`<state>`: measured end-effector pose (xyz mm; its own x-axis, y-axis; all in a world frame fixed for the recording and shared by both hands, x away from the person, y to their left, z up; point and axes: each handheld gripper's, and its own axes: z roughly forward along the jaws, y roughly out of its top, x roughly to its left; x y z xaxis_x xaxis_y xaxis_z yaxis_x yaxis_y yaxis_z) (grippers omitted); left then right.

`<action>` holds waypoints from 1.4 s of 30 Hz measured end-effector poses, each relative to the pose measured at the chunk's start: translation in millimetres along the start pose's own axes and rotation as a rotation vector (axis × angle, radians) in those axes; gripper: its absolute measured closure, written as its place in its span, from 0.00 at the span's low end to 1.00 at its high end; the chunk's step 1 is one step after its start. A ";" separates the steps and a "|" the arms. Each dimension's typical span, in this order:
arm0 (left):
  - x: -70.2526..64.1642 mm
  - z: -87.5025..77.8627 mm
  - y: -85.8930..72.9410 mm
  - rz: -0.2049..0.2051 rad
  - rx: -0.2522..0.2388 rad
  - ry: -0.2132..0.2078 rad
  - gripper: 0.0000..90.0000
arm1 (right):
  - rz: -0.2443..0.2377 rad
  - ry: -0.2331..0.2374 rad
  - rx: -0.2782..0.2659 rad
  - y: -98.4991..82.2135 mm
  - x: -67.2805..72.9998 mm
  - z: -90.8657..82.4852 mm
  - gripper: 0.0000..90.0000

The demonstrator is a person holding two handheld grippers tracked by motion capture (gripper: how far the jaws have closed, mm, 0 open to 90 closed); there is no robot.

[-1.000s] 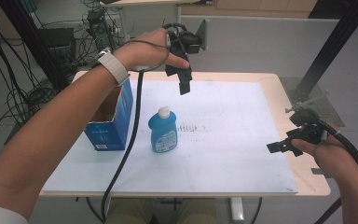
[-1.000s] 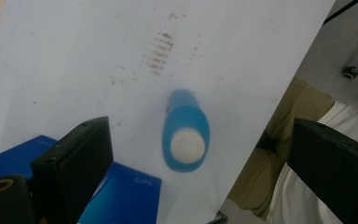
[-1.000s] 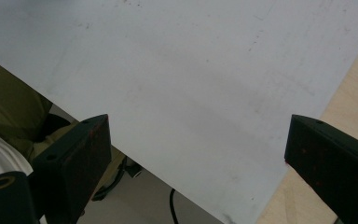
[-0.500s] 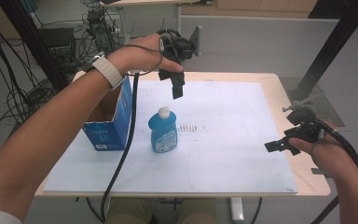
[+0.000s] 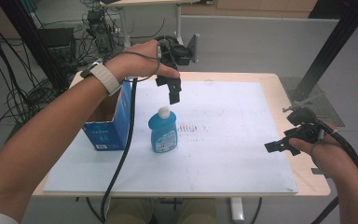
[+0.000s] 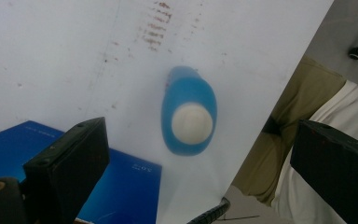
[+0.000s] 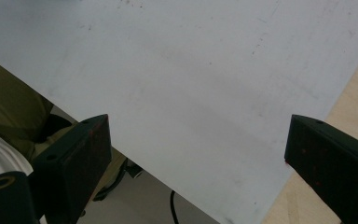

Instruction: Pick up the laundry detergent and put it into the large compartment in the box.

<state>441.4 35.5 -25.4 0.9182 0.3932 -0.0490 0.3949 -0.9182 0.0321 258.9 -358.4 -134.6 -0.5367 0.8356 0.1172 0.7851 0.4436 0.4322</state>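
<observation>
My left tool [image 5: 173, 95] hangs with jaws spread right above the blue bottle [image 5: 162, 131], upright on the surface [image 5: 242, 116] beside the blue box [image 5: 108, 125], so I'd drop straight and straddle the white cap [image 6: 192, 123]; right tool [image 5: 279, 145] idles agape.

No legible text: only blurred print on the blue box [image 5: 106, 133] and bottle label [image 5: 164, 139].
</observation>
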 end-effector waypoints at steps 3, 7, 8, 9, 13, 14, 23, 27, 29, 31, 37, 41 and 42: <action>0.1 3.7 -2.0 0.003 -0.005 0.000 0.06 | 0.000 -0.003 0.000 0.6 0.4 -0.5 0.08; -0.5 9.1 -2.8 0.009 0.001 0.003 0.06 | 0.001 -0.005 0.004 2.2 1.3 -0.4 0.08; -0.2 10.2 -3.6 0.007 -0.001 0.001 0.06 | -0.003 -0.006 0.002 2.2 1.1 0.0 0.08; 1.1 13.1 -4.7 0.008 0.000 -0.001 0.06 | 0.001 -0.006 0.004 2.9 1.4 0.2 0.08; 3.3 17.8 -6.8 0.008 -0.004 -0.008 0.06 | 0.002 -0.005 0.006 3.4 1.0 1.0 0.08; 4.1 19.2 -7.1 0.008 -0.003 -0.012 0.06 | 0.001 -0.005 0.005 3.4 0.9 1.1 0.08; 7.2 32.6 -5.9 0.005 0.011 -0.024 0.06 | 0.000 -0.002 0.008 4.9 1.0 3.7 0.08; 8.2 37.6 -5.9 0.001 0.019 -0.024 0.06 | 0.001 -0.002 0.008 4.7 0.6 3.8 0.08; 8.2 40.1 -6.1 0.001 0.023 -0.021 0.06 | 0.002 -0.003 0.009 4.4 0.3 4.0 0.08; 9.7 43.5 -8.6 -0.002 0.014 -0.032 0.07 | 0.002 -0.001 0.009 4.1 0.1 4.5 0.08; 11.0 50.9 -11.5 -0.006 0.012 -0.039 0.09 | 0.003 0.003 0.009 3.7 -0.1 6.2 0.08; 10.8 52.6 -12.6 -0.011 0.009 -0.040 0.09 | -0.001 0.002 0.009 3.9 0.2 5.8 0.08; 10.4 52.9 -12.8 -0.012 0.008 -0.038 0.09 | 0.002 0.002 0.011 4.4 0.5 5.6 0.08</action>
<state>444.2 48.8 -79.1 0.9115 0.4019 -0.0869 0.4052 -0.9139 0.0234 263.8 -354.2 -137.6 -0.5356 0.8359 0.1196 0.7895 0.4455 0.4221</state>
